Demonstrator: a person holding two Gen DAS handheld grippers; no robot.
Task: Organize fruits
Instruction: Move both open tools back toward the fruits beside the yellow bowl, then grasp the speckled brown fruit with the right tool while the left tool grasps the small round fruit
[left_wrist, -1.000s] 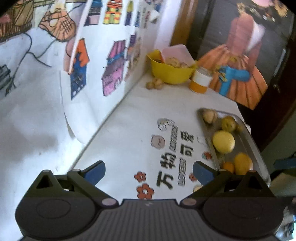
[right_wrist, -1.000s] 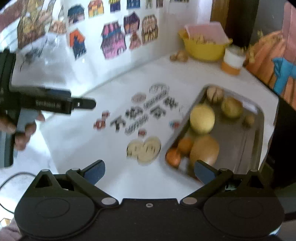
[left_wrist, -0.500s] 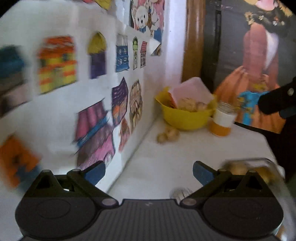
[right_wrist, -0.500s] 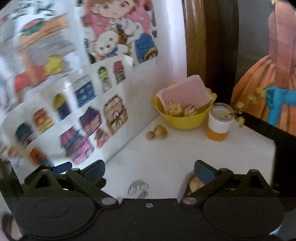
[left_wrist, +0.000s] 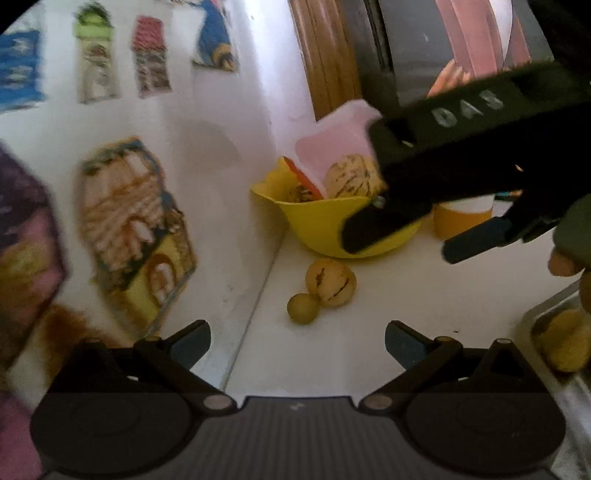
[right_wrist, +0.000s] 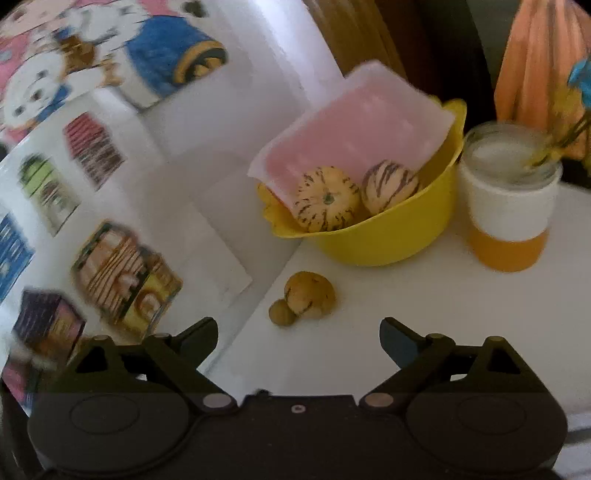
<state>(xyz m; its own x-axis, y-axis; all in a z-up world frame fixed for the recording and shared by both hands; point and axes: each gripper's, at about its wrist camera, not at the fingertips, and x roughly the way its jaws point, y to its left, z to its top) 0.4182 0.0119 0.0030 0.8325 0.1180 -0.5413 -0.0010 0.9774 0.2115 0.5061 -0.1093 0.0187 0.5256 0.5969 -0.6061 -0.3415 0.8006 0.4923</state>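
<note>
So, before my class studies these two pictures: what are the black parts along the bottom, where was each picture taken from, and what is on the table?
A person holds a handheld gripper in each hand, and each carries a camera looking forward along its two fingers. The black parts are those fingers. The left gripper and the right gripper are both open and hold nothing. The left view also shows the right gripper from the side.

On the white table stands a yellow bowl with two striped fruits and a pink sheet. Beside it is a white and orange jar. In front lie a striped fruit and a small round fruit, touching. The left view shows a metal tray corner.
</note>
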